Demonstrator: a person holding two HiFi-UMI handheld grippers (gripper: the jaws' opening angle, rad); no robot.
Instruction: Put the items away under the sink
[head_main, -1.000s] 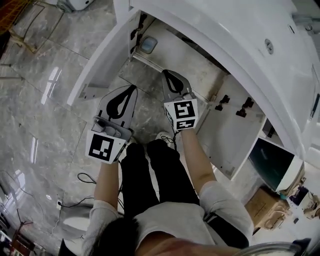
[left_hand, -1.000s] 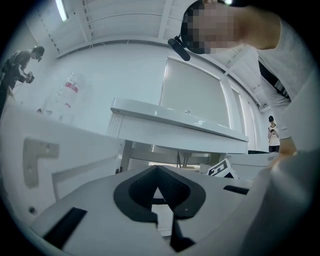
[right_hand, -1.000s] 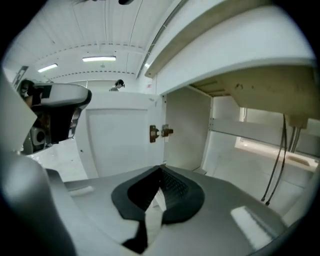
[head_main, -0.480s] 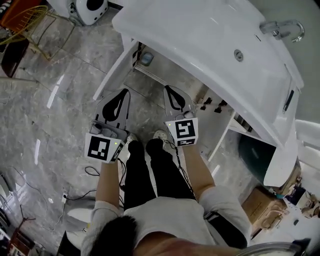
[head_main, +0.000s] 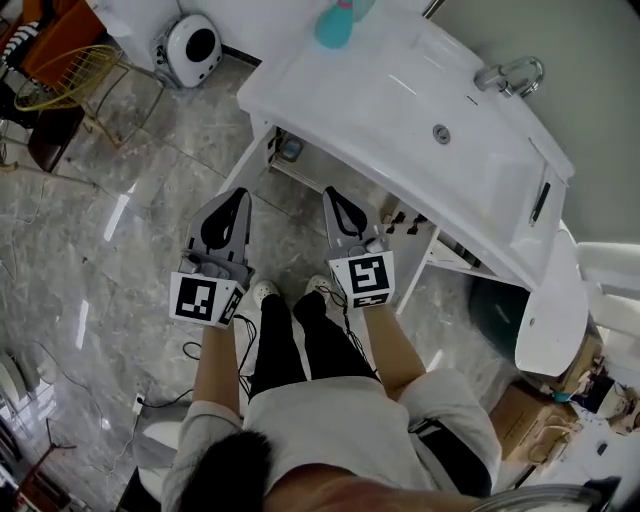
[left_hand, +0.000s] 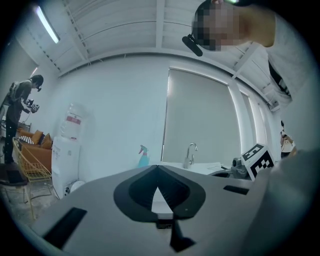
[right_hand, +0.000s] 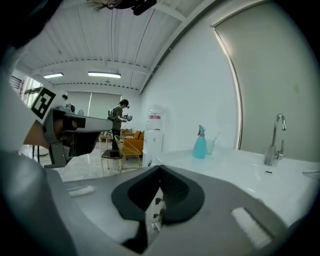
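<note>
I stand in front of the white sink counter (head_main: 380, 110), with both grippers held out over the floor. My left gripper (head_main: 240, 193) is shut and holds nothing, its tips meeting (left_hand: 158, 168). My right gripper (head_main: 330, 190) is also shut and empty, its tips closing at the point (right_hand: 160, 168). A teal spray bottle (head_main: 335, 25) stands on the counter's far left end, showing too as the bottle (left_hand: 143, 156) and the bottle (right_hand: 200, 143). Under the counter the cabinet door (head_main: 235, 170) hangs open, and a small item (head_main: 290, 149) sits inside.
The faucet (head_main: 510, 73) rises at the counter's right. A white round appliance (head_main: 193, 45) and a yellow wire chair (head_main: 60, 92) stand at the left. A teal bin (head_main: 500, 312) and a cardboard box (head_main: 528, 410) are at the right. Another person (left_hand: 17, 112) stands far off.
The view has risen and drawn back from the open cabinet, so the whole counter top now shows. Both shut grippers have come away from the cabinet opening.
</note>
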